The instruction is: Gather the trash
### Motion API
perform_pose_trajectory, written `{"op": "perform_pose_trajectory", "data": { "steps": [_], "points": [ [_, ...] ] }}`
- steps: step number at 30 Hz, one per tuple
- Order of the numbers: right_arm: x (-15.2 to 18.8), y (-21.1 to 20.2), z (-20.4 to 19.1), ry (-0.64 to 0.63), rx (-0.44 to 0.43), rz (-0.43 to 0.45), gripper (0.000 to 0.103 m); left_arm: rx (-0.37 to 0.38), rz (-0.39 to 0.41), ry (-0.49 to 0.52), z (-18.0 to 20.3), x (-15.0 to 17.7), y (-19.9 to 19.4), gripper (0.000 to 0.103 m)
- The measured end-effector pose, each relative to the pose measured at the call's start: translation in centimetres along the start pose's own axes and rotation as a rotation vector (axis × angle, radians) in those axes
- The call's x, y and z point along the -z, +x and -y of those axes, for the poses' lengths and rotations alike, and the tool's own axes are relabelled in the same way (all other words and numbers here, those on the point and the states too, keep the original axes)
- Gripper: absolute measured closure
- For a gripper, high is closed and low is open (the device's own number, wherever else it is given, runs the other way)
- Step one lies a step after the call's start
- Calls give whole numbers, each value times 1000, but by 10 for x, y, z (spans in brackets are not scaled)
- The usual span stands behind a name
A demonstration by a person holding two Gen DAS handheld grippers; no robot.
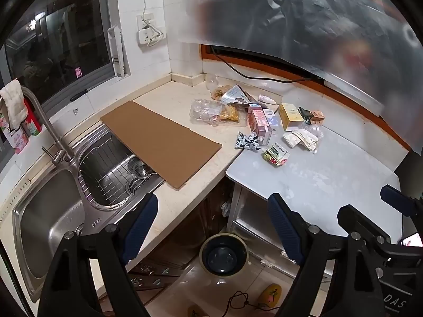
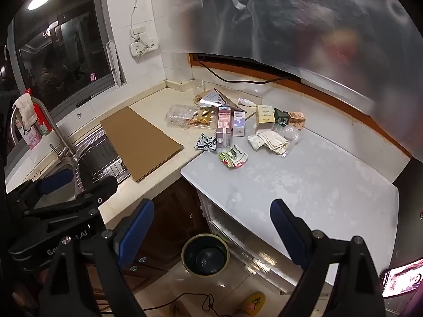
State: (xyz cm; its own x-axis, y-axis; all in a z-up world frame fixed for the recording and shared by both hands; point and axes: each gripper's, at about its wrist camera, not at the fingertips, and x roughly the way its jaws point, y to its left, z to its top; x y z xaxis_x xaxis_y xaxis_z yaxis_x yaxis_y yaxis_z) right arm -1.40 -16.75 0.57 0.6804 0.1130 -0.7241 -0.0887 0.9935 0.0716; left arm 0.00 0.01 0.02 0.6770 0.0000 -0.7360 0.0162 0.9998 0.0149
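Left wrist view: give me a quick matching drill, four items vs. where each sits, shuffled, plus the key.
Items:
1. cardboard sheet
2. bin
3. cloth
4. yellow box

Places:
A. on the floor, below the counter's corner
B. draped over the faucet
C. lying partly over the sink
D. among the trash on the counter

Pairs: 1-C, 2-A, 3-B, 4-D
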Motion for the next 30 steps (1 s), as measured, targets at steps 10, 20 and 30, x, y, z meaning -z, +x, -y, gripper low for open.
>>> {"op": "perform_pose_trajectory", "data": {
  "steps": [10, 20, 30],
  "points": [
    [-7, 0, -3, -6, -12, -1, 13, -21, 6, -3, -2, -6, -4, 19],
    [-2, -2, -9, -17, -13, 17, 13, -13, 18, -7, -7, -6, -8, 20],
    [-2, -2, -8, -15, -16, 12, 13, -9, 21, -14, -5, -8, -8, 20]
  ]
}}
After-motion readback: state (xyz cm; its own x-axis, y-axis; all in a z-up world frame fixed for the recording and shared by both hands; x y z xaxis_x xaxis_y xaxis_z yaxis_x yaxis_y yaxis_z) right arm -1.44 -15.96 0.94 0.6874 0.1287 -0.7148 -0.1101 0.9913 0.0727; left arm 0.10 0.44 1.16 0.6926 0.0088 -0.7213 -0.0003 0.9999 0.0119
